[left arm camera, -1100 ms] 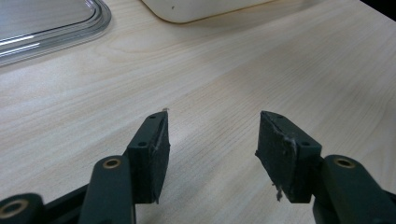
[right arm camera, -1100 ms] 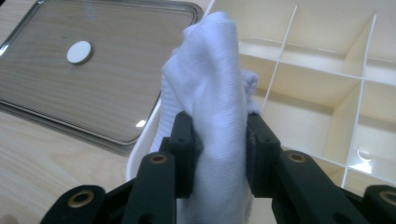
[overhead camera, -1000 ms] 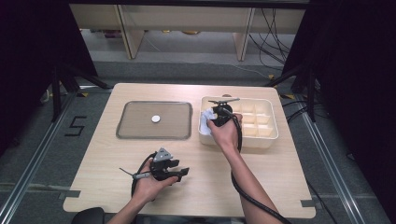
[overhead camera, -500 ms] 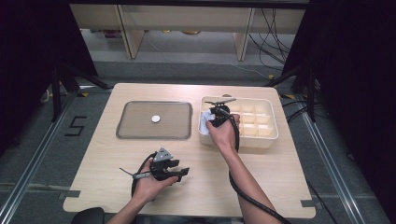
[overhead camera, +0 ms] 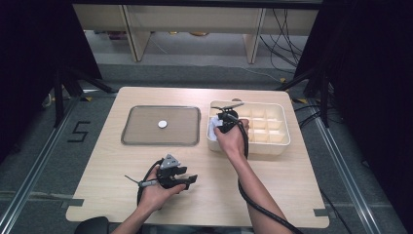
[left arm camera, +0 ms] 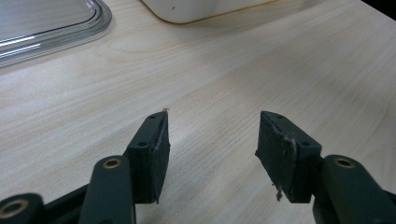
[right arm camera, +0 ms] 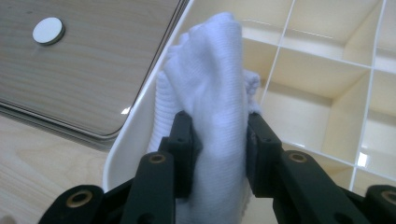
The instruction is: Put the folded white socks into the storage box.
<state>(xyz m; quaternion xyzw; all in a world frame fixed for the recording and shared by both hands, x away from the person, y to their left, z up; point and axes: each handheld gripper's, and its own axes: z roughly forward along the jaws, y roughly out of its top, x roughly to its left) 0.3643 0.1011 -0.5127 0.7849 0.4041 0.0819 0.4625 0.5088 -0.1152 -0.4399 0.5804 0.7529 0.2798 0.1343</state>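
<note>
A white knitted cloth [right arm camera: 212,88] is pinched between the two black jaws of my right gripper [right arm camera: 219,135], which is shut on it. In the high view that gripper [overhead camera: 220,127] holds the cloth [overhead camera: 213,129] over the left end of the cream divided box [overhead camera: 272,146], at its left wall. My left gripper [overhead camera: 187,181] rests low over the near table, left of centre. Its jaws stand open in the left gripper view [left arm camera: 212,149], with bare wood between them.
A clear flat tray [overhead camera: 131,139] lies at the table's left, with a small white disc [overhead camera: 162,124] on it. The disc [right arm camera: 48,31] and tray edge [right arm camera: 70,126] also appear beside the box wall. Black cables trail from both grippers.
</note>
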